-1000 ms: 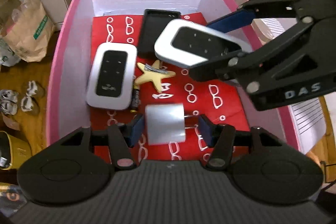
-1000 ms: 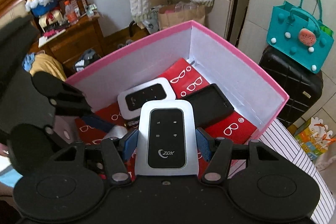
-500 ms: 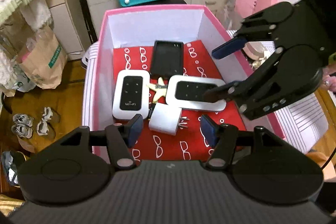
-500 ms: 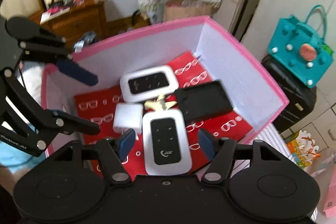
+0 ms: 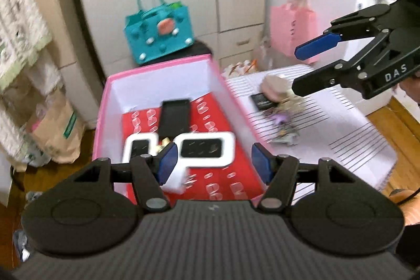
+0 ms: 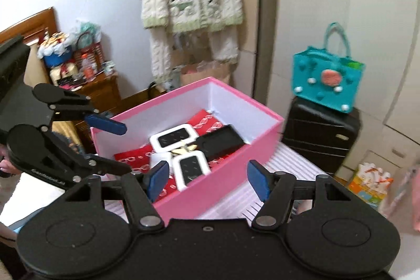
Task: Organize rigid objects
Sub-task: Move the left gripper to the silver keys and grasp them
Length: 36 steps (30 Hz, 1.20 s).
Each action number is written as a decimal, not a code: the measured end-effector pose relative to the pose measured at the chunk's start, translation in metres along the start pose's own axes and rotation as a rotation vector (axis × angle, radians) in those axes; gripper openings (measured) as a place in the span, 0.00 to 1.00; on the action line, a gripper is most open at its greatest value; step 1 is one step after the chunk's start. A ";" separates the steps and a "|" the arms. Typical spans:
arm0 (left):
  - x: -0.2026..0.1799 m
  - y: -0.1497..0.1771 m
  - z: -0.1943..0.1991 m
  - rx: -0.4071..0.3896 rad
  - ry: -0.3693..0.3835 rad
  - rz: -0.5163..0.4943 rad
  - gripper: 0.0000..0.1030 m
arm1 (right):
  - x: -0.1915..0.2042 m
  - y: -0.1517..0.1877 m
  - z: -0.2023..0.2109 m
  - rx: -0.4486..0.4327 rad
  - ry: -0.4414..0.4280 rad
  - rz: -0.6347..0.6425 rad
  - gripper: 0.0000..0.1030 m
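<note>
Lying in the pink box [image 6: 215, 190]: two white routers [image 6: 174, 137], one black case [image 6: 220, 142]; both grippers [image 5: 212, 162] [image 6: 206, 177], one lettered "DAS", gape empty.

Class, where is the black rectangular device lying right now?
In the right wrist view, the black device lies inside the pink box, toward its far right wall, beside the star-shaped clip.

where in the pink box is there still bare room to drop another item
Free: the red patterned lining at the near right, between the white wifi router and the pink box front wall. Crowded: the middle, where two routers, a white charger, a yellow star and a black case cluster.
</note>
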<state>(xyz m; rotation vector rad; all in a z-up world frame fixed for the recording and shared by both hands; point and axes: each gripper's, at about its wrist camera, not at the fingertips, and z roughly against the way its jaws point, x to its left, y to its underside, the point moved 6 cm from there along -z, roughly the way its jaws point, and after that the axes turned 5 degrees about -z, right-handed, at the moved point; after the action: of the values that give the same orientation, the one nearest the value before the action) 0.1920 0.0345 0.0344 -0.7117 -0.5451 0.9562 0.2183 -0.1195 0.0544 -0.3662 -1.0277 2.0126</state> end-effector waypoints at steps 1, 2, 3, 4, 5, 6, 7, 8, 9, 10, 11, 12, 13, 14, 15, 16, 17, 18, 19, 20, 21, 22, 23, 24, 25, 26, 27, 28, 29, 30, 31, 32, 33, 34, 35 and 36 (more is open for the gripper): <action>-0.007 -0.003 0.001 -0.012 0.003 -0.008 0.60 | -0.004 0.004 0.007 -0.012 0.014 -0.005 0.68; -0.015 -0.006 0.003 -0.030 0.006 -0.017 0.60 | -0.008 0.008 0.015 -0.026 0.028 -0.014 0.68; -0.023 -0.008 0.006 -0.043 0.008 -0.022 0.60 | -0.012 0.013 0.022 -0.036 0.038 -0.025 0.68; -0.031 -0.011 0.007 -0.058 0.011 -0.028 0.60 | -0.016 0.017 0.027 -0.042 0.044 -0.032 0.68; -0.040 -0.014 0.006 -0.070 0.018 -0.033 0.60 | -0.020 0.022 0.033 -0.051 0.052 -0.038 0.68; -0.047 -0.017 0.006 -0.079 0.028 -0.033 0.60 | -0.024 0.027 0.037 -0.056 0.060 -0.043 0.68; -0.055 -0.019 0.004 -0.089 0.039 -0.033 0.60 | -0.027 0.031 0.041 -0.060 0.068 -0.049 0.68; -0.064 -0.021 0.002 -0.099 0.052 -0.034 0.60 | -0.032 0.036 0.045 -0.064 0.079 -0.057 0.68; -0.071 -0.023 0.001 -0.110 0.058 -0.034 0.60 | -0.036 0.040 0.048 -0.070 0.088 -0.063 0.68; -0.079 -0.025 -0.002 -0.123 0.061 -0.036 0.60 | -0.041 0.045 0.051 -0.075 0.096 -0.067 0.68; -0.087 -0.027 -0.005 -0.137 0.060 -0.037 0.60 | -0.046 0.050 0.055 -0.080 0.106 -0.073 0.68; -0.093 -0.028 -0.008 -0.146 0.060 -0.029 0.60 | -0.050 0.054 0.057 -0.084 0.114 -0.081 0.68; -0.098 -0.028 -0.011 -0.154 0.062 -0.021 0.60 | -0.054 0.058 0.058 -0.087 0.120 -0.091 0.68; -0.104 -0.028 -0.015 -0.162 0.062 -0.008 0.60 | -0.060 0.063 0.058 -0.088 0.121 -0.104 0.69; -0.109 -0.027 -0.019 -0.164 0.056 -0.003 0.60 | -0.064 0.067 0.058 -0.087 0.118 -0.119 0.69; -0.115 -0.027 -0.024 -0.166 0.043 -0.004 0.60 | -0.068 0.070 0.058 -0.085 0.112 -0.136 0.69; -0.121 -0.026 -0.030 -0.168 0.027 -0.007 0.60 | -0.074 0.075 0.057 -0.082 0.104 -0.158 0.69; -0.127 -0.025 -0.034 -0.170 0.021 -0.004 0.60 | -0.078 0.079 0.055 -0.080 0.097 -0.174 0.68; -0.134 -0.024 -0.039 -0.166 0.031 0.003 0.60 | -0.083 0.082 0.053 -0.077 0.090 -0.192 0.68; -0.141 -0.022 -0.046 -0.149 0.063 0.015 0.60 | -0.087 0.085 0.052 -0.075 0.085 -0.205 0.69; -0.147 -0.020 -0.052 -0.134 0.091 0.029 0.60 | -0.091 0.088 0.050 -0.072 0.078 -0.218 0.69; -0.150 -0.018 -0.057 -0.126 0.108 0.044 0.60 | -0.095 0.091 0.048 -0.070 0.072 -0.227 0.69; -0.152 -0.015 -0.061 -0.127 0.114 0.071 0.59 | -0.100 0.094 0.046 -0.066 0.065 -0.237 0.68; -0.153 -0.013 -0.064 -0.131 0.109 0.090 0.58 | -0.104 0.096 0.043 -0.062 0.060 -0.247 0.68; -0.154 -0.011 -0.067 -0.136 0.098 0.106 0.58 | -0.107 0.100 0.041 -0.059 0.055 -0.256 0.68; -0.155 -0.009 -0.070 -0.140 0.089 0.109 0.58 | -0.110 0.103 0.038 -0.053 0.048 -0.265 0.68; -0.157 -0.008 -0.073 -0.147 0.085 0.104 0.58 | -0.113 0.106 0.036 -0.049 0.041 -0.271 0.68; -0.159 -0.006 -0.077 -0.151 0.078 0.100 0.58 | -0.115 0.109 0.033 -0.045 0.034 -0.276 0.68; -0.160 -0.004 -0.082 -0.149 0.067 0.101 0.57 | -0.118 0.112 0.029 -0.042 0.026 -0.281 0.68; -0.161 -0.002 -0.088 -0.143 0.053 0.107 0.57 | -0.120 0.115 0.026 -0.038 0.018 -0.288 0.68; -0.162 0.002 -0.096 -0.137 0.030 0.117 0.56 | -0.123 0.118 0.021 -0.033 0.007 -0.296 0.68; -0.162 0.005 -0.104 -0.131 0.008 0.120 0.55 | -0.125 0.120 0.018 -0.029 -0.002 -0.303 0.68; -0.161 0.006 -0.111 -0.122 -0.013 0.117 0.53 | -0.127 0.121 0.013 -0.025 -0.012 -0.309 0.68; -0.163 0.008 -0.121 -0.106 -0.034 0.110 0.51 | -0.129 0.123 0.010 -0.022 -0.020 -0.314 0.68; -0.164 0.011 -0.131 -0.087 -0.049 0.108 0.50 | -0.131 0.124 0.005 -0.020 -0.029 -0.320 0.66; -0.164 0.013 -0.138 -0.078 -0.057 0.114 0.48 | -0.132 0.124 0.001 -0.019 -0.038 -0.324 0.64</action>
<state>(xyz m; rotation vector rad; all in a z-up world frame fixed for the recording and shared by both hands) 0.2033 -0.1449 -0.0828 -0.7940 -0.5991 1.0682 0.2316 -0.2633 -0.0544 -0.1595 -1.0563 1.7257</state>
